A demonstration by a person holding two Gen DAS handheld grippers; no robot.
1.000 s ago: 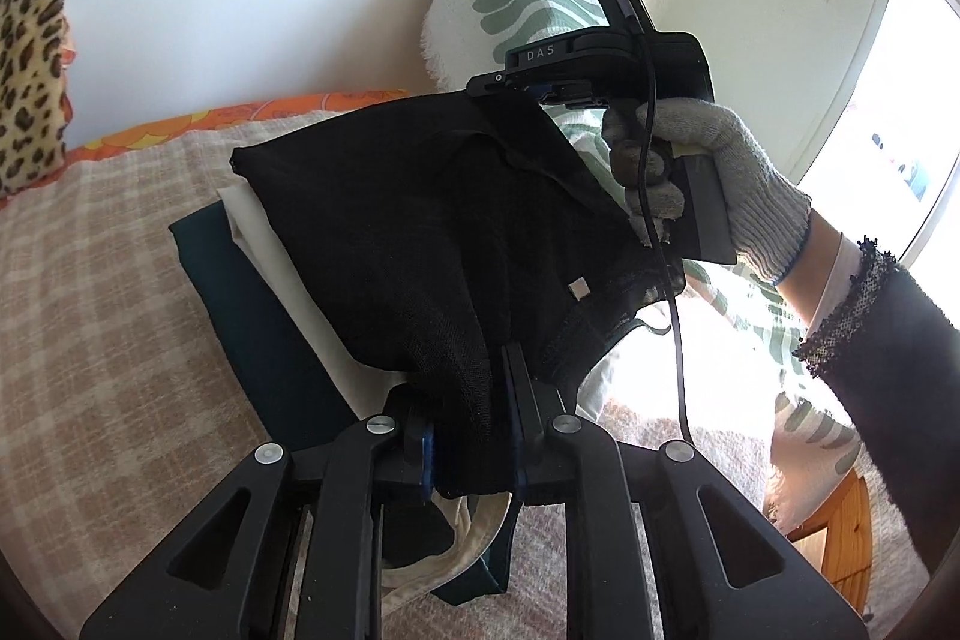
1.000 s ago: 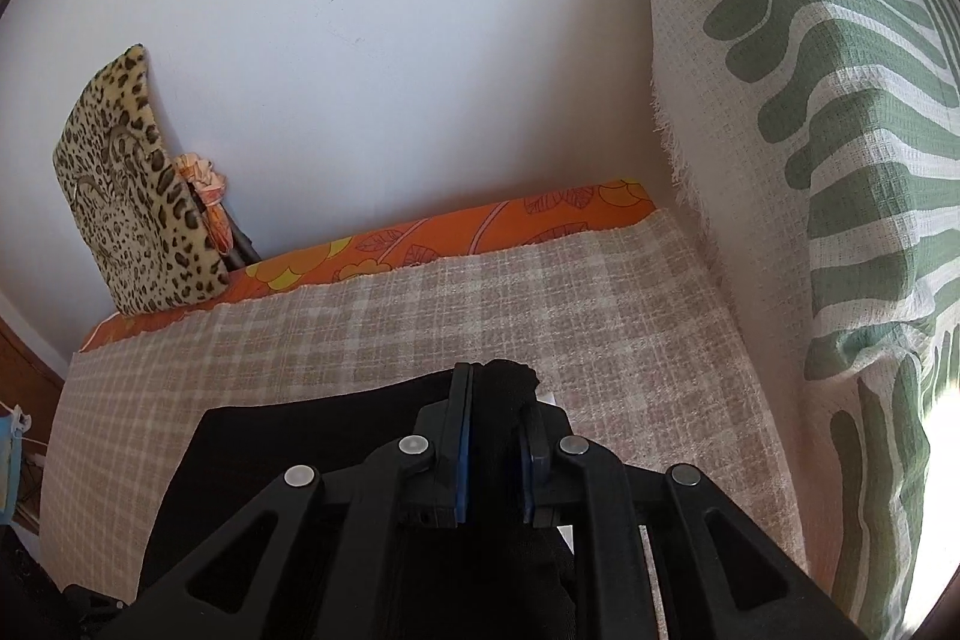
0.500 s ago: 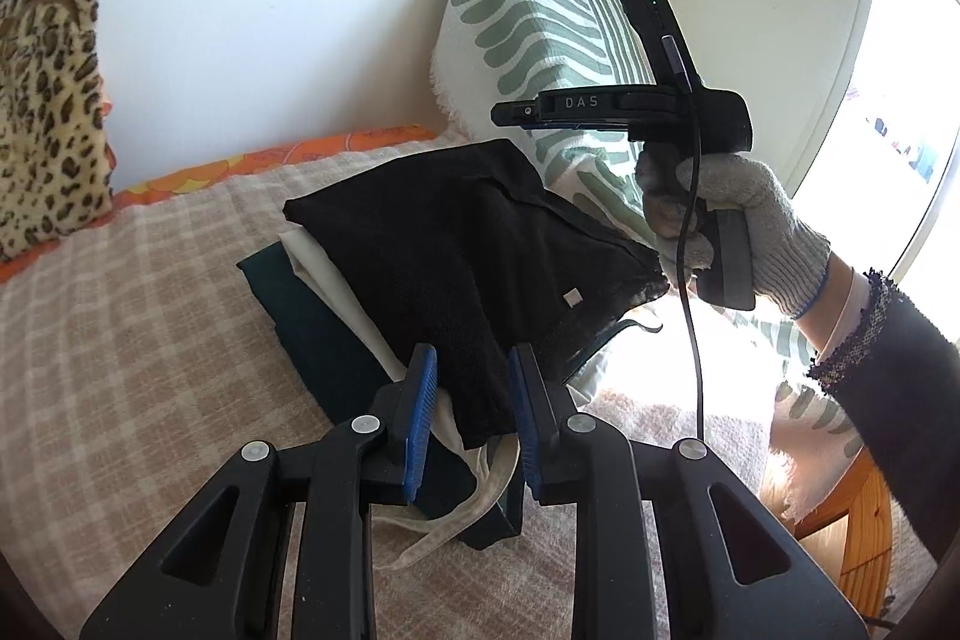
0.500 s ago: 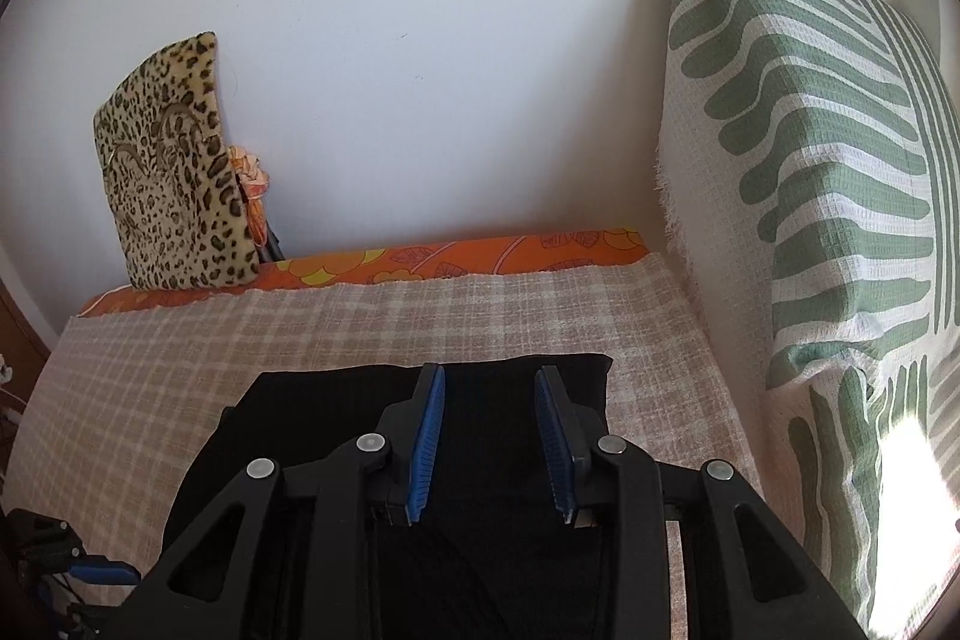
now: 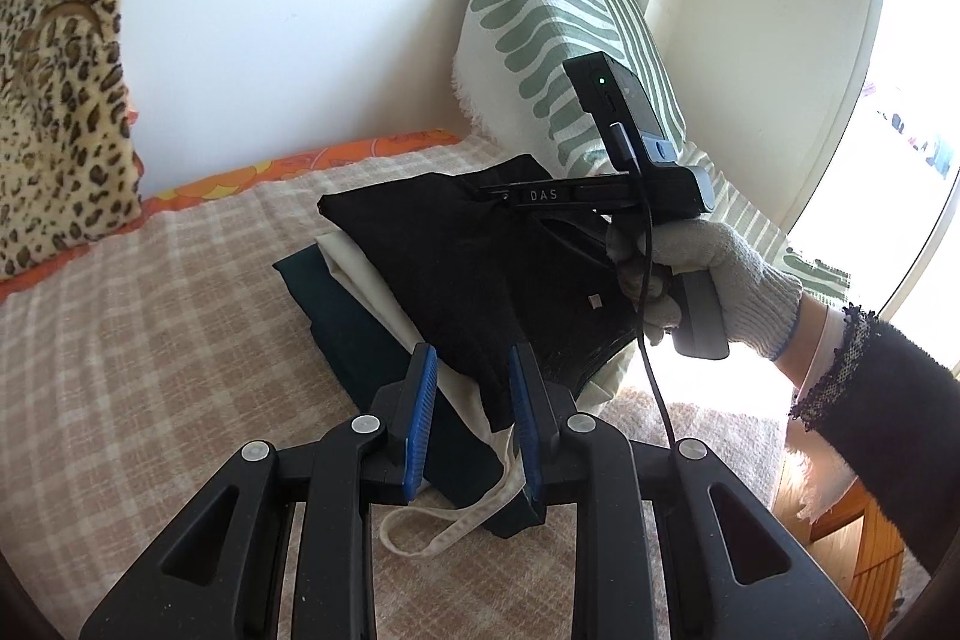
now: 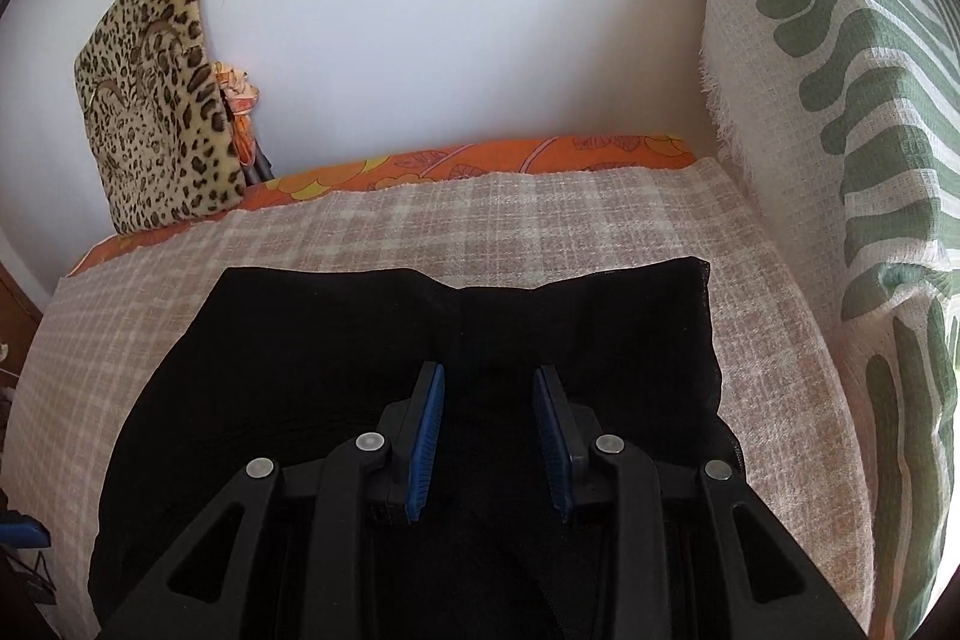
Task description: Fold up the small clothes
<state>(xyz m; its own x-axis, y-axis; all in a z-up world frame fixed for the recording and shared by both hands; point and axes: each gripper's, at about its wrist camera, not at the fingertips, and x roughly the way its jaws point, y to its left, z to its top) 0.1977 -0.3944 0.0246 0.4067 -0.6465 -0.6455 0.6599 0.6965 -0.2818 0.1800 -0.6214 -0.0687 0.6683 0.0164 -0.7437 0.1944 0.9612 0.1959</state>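
A folded black garment (image 5: pixel 444 250) lies on top of a stack, over a cream piece (image 5: pixel 366 280) and a dark teal piece (image 5: pixel 354 340), on the checked bed cover. My left gripper (image 5: pixel 471 376) is open, its blue pads either side of the garment's near corner without pinching it. The right gripper's body (image 5: pixel 600 193), held by a gloved hand, hovers over the garment's far side. In the right wrist view my right gripper (image 6: pixel 487 388) is open just above the black garment (image 6: pixel 300 370), holding nothing.
A green-striped white pillow (image 5: pixel 558 28) leans at the right wall, also in the right wrist view (image 6: pixel 840 100). A leopard-print cushion (image 5: pixel 54 100) stands at the back left. A cream strap (image 5: pixel 468 520) trails from the stack. Checked bed cover (image 5: pixel 150 310) spreads left.
Both grippers have opened and let go of the black garment, which has dropped onto the stack. Both have drawn back a little.
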